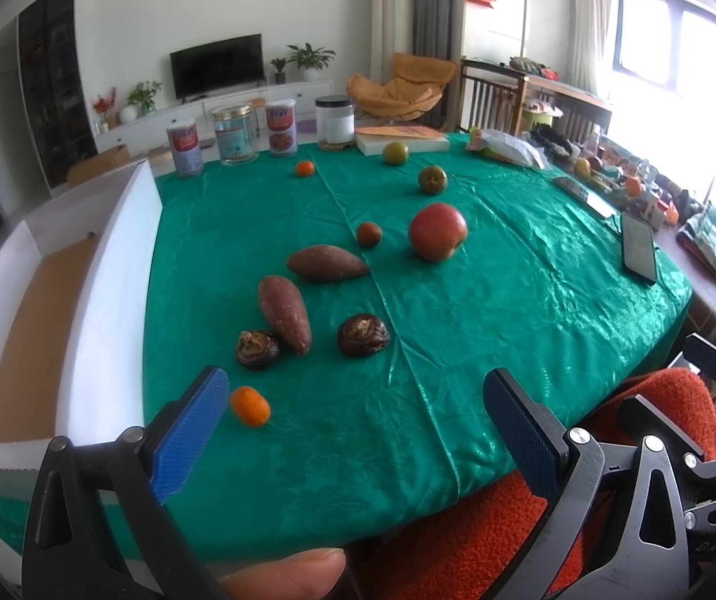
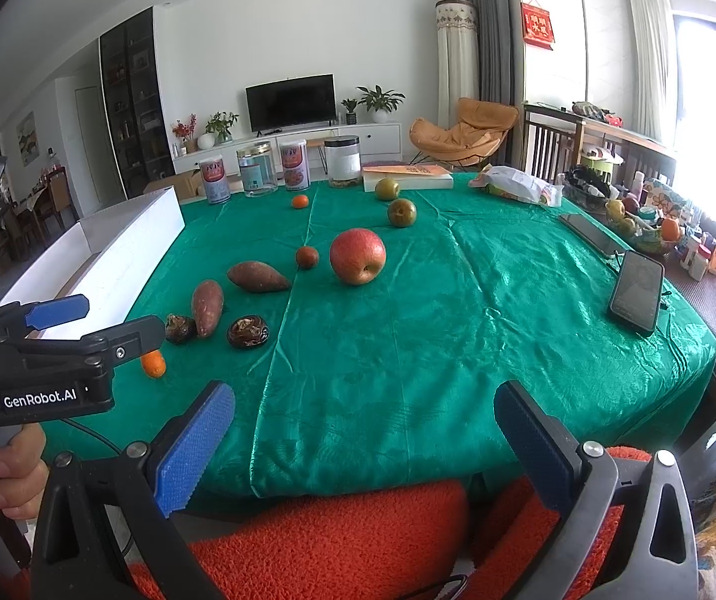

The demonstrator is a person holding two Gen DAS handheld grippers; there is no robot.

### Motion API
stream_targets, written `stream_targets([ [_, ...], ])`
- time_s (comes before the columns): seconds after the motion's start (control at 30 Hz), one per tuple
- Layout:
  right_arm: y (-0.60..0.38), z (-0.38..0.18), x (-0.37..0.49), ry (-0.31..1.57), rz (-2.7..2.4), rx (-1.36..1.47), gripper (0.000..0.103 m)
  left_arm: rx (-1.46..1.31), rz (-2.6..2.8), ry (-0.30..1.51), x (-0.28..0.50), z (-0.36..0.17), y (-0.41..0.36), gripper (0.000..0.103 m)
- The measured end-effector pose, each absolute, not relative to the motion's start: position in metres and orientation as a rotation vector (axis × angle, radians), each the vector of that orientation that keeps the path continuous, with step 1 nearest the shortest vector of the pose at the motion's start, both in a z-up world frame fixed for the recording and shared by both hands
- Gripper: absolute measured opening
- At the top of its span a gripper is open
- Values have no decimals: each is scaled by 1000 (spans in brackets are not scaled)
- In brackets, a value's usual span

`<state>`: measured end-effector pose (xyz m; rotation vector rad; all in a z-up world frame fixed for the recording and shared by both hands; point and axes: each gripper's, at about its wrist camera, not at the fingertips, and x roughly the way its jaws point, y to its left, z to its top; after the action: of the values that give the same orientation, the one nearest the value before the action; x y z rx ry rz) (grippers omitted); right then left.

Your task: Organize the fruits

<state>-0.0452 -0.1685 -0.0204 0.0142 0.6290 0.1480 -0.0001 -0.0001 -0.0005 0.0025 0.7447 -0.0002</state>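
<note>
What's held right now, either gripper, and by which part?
Nothing. The left gripper and right gripper are both open and empty; the small orange fruit lies untouched on the tablecloth.

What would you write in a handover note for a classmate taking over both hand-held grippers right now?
Left hand-held gripper: open, empty, near the table's front edge.
Right hand-held gripper: open, empty, also near the front edge.
White box at left: nothing visible inside.
On the green tablecloth: red apple, kumquat closest to the left gripper, small orange, two greenish fruits, plus two sweet potatoes and two mushrooms.
Done: nothing.
Left: every fruit.
</note>
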Motion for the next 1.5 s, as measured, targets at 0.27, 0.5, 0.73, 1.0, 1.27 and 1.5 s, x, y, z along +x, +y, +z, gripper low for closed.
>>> stream_targets([
  [0.27, -169, -20, -45, 630, 148, 15, 103, 1, 1, 745, 0, -7, -2, 102],
  [0.5, -169, -20, -45, 630, 147, 15, 103, -1, 1, 742, 0, -7, -2, 102],
  [0.73, -169, -19, -45, 631, 148, 16, 103, -2, 1, 738, 0, -10, -4, 102],
  [1.0, -170, -21, -45, 631, 147, 17, 103, -6, -1, 735, 0, -10, -4, 102],
  [1.27, -170, -22, -45, 633, 148, 17, 103, -15, -4, 723, 1, -11, -4, 102],
  [1.5, -170, -21, -46, 630, 142, 21, 103, -14, -4, 727, 1, -11, -4, 102],
])
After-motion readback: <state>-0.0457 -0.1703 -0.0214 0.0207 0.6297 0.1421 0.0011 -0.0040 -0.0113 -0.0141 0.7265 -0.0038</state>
